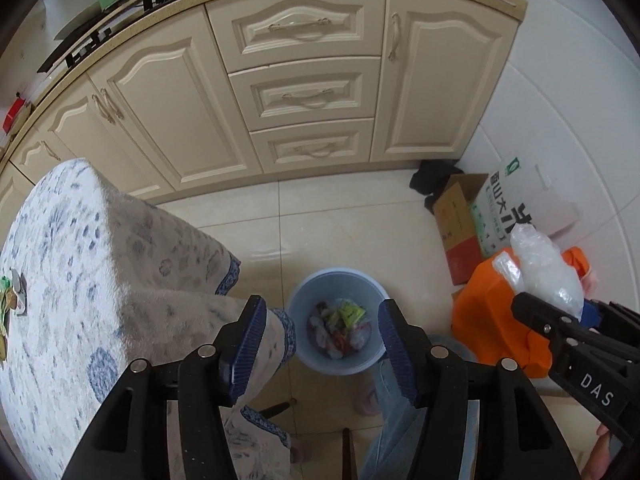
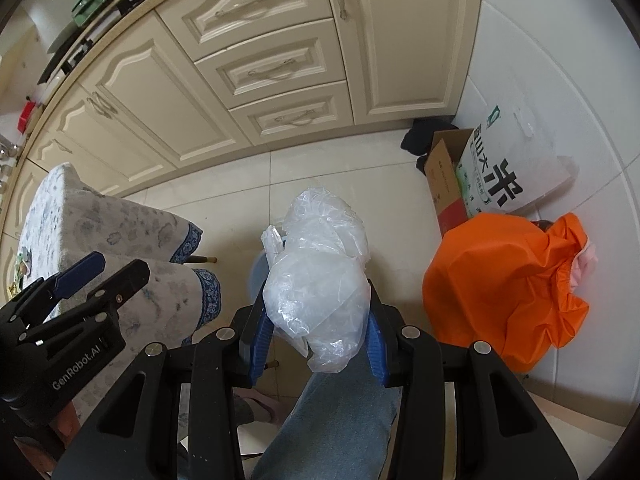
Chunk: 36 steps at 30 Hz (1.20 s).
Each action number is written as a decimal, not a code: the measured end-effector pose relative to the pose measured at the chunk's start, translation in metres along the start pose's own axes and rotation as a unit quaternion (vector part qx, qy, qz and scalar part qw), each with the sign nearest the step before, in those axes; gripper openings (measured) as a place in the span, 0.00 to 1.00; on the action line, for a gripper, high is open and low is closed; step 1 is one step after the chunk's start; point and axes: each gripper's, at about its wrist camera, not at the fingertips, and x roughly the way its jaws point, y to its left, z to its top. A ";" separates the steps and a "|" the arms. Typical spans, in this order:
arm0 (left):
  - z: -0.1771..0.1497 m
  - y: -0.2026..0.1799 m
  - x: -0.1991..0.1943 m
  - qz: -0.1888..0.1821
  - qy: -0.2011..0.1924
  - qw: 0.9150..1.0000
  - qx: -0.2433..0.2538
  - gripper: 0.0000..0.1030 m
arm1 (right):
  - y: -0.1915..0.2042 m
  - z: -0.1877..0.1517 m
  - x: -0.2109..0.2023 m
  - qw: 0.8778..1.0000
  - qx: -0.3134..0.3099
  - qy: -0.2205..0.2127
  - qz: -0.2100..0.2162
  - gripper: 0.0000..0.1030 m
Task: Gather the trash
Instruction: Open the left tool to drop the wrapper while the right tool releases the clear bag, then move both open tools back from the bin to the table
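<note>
- Down on the tiled floor (image 1: 340, 216), straight under my left gripper (image 1: 322, 344), sits the pale blue waste bin (image 1: 298, 312), wrappers and scraps already piled inside.
- My left gripper's jaws stand apart, nothing between the blue pads (image 1: 248, 344): empty.
- My right gripper (image 2: 318, 332) is clamped on a crumpled clear plastic bag (image 2: 316, 284), pads pressing both sides, the bunch bulging up above the fingers.
- From the right wrist view that bag hides most of the bin.
- Left of the bin, the blue-patterned tablecloth (image 1: 100, 264) drapes down.
- Right of it, an orange bag (image 2: 500, 280) slumps beside a cardboard box (image 2: 440, 176) by the wall.
</note>
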 end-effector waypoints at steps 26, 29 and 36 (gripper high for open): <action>-0.040 0.064 -0.074 0.015 -0.036 0.998 -0.049 0.54 | 0.090 0.003 -0.012 0.996 -0.080 -0.014 0.039 0.41; -0.042 0.067 -0.079 0.014 -0.036 0.998 -0.054 0.54 | 0.095 0.002 -0.014 0.996 -0.085 -0.017 0.036 0.45; -0.042 0.074 -0.082 0.015 -0.036 0.997 -0.066 0.56 | 0.095 0.003 -0.023 0.997 -0.073 -0.038 0.003 0.83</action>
